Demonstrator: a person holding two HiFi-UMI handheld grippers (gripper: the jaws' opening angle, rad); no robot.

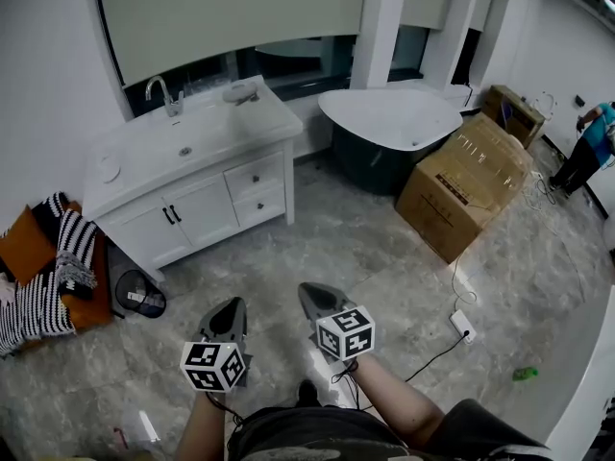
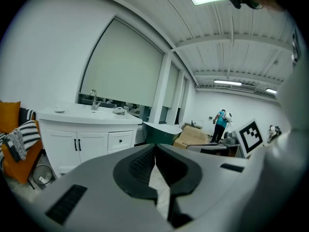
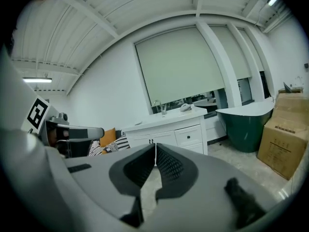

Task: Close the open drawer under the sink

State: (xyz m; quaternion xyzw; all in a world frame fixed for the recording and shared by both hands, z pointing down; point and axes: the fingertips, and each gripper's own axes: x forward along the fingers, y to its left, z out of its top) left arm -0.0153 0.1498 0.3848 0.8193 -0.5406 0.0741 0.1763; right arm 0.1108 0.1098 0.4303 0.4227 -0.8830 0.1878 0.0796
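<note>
Drawer (image 1: 255, 177): under the bench's (image 1: 144, 152) right end, beside the double doors and well away from both tongs. How far out it stands, I cannot tell.
Box (image 1: 461, 185): on the floor, off to the right of the bench; veering that way could clip it.
Power strip (image 1: 462, 325): lies with its cable on the floor near the person's right side, a likely trip.
Left tongs (image 1: 231, 307): clenched, empty.
Right tongs (image 1: 307, 291): clenched, empty; a skewed push could jam the drawer.
Head view: only this one shows the power strip. The gripper views show the drawer fronts level-on.

- We are holding the left gripper (image 1: 232, 305) pointing toward twelve o'clock, jaws together, empty.
- We are holding the right gripper (image 1: 307, 291) at its three o'clock, jaws likewise together, empty.
</note>
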